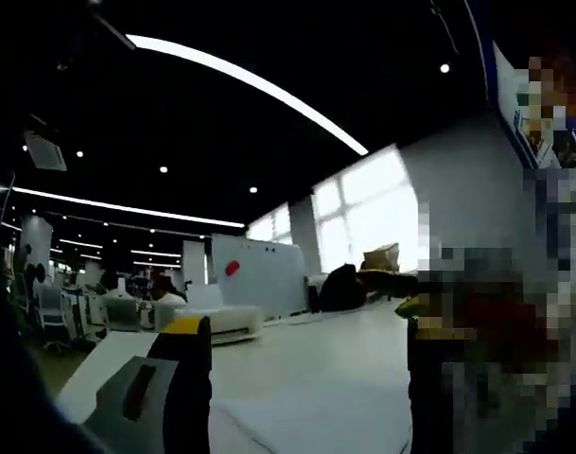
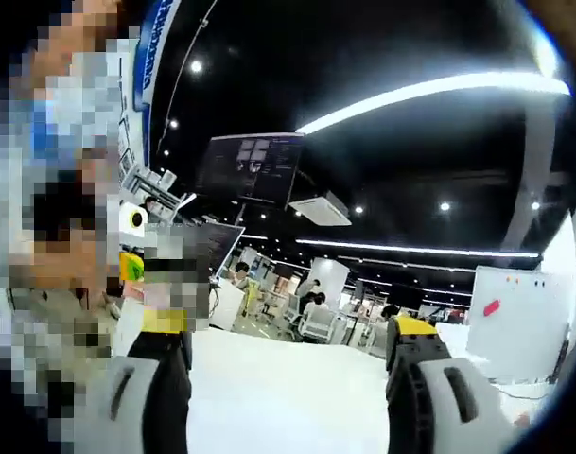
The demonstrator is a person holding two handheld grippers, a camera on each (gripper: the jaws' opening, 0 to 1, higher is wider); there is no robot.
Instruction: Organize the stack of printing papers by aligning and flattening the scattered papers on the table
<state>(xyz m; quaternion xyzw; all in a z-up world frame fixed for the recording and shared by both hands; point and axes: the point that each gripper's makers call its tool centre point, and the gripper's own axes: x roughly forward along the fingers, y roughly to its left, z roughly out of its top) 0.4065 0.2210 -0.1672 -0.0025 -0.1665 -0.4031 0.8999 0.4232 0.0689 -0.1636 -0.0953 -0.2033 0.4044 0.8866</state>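
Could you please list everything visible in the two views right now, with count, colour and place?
table: one, white, across the lower part of both views
sheets of paper: white, lying on the table by the left tool's jaw; count unclear
whiteboard: one, white with a red mark, standing behind the table
ceiling light strips: several, white, on the dark ceiling
monitor: one, dark, hanging at upper left in the right gripper view
people: a few, seated far back
left tool: one, grey and black with yellow tips, jaws apart
right tool: one, same colours, jaws apart, holding nothing
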